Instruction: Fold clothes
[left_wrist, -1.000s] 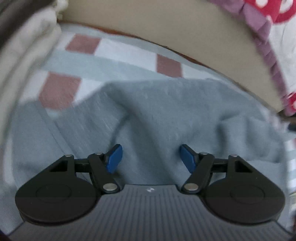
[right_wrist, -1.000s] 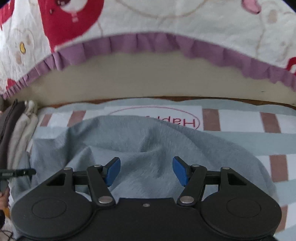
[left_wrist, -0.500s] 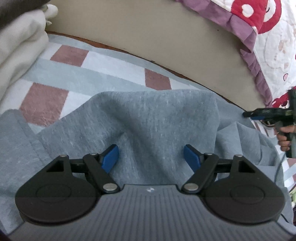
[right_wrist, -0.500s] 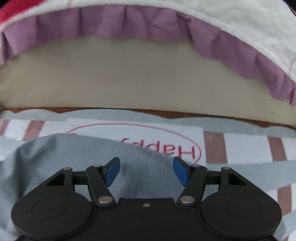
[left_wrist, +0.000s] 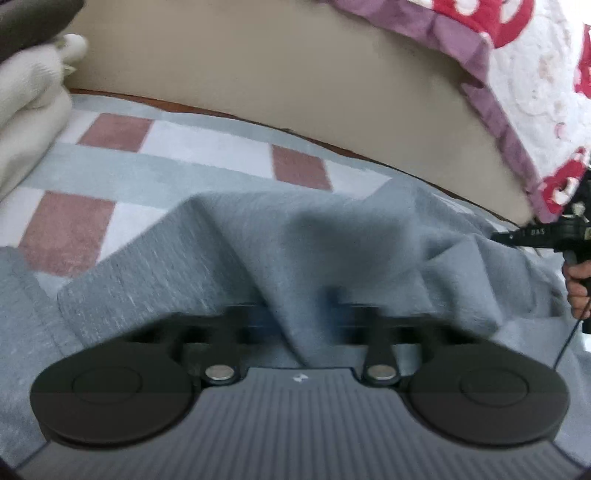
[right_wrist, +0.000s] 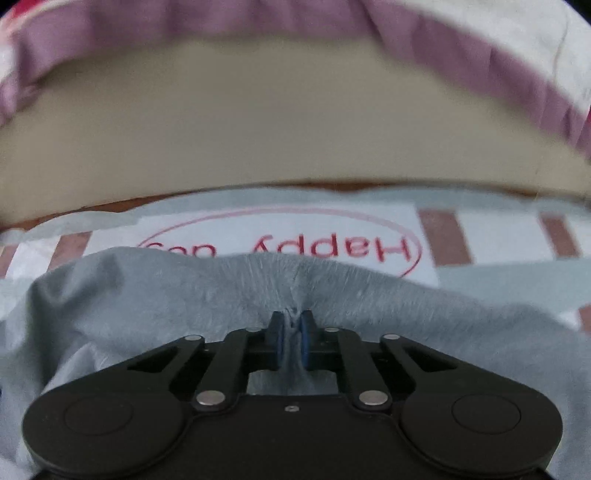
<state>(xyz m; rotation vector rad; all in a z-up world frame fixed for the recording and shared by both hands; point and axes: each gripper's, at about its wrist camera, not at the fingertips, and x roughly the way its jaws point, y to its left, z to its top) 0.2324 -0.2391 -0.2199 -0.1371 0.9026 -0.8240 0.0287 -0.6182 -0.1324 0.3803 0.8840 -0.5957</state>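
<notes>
A grey sweatshirt (left_wrist: 332, 236) lies rumpled on a checked mat (left_wrist: 192, 173). In the left wrist view a raised fold of it runs between my left gripper's (left_wrist: 299, 325) fingers, which are motion-blurred and drawn in against the cloth. In the right wrist view my right gripper (right_wrist: 293, 332) is shut on the sweatshirt's (right_wrist: 184, 306) far edge, with the fabric puckering at the blue pads (right_wrist: 306, 341). The right gripper (left_wrist: 535, 236) also shows at the right edge of the left wrist view, held by a hand (left_wrist: 578, 284).
Folded cream clothes (left_wrist: 26, 122) are stacked at the left under a dark garment (left_wrist: 29, 22). A beige bed side (left_wrist: 258, 74) rises behind the mat, topped by a quilt with a purple frill (left_wrist: 476, 62). The mat's red "Happy" print (right_wrist: 369, 251) lies just beyond the sweatshirt's edge.
Both grippers were open above the sweatshirt; both have now closed on it, the left on a raised fold, the right on the far edge near the print.
</notes>
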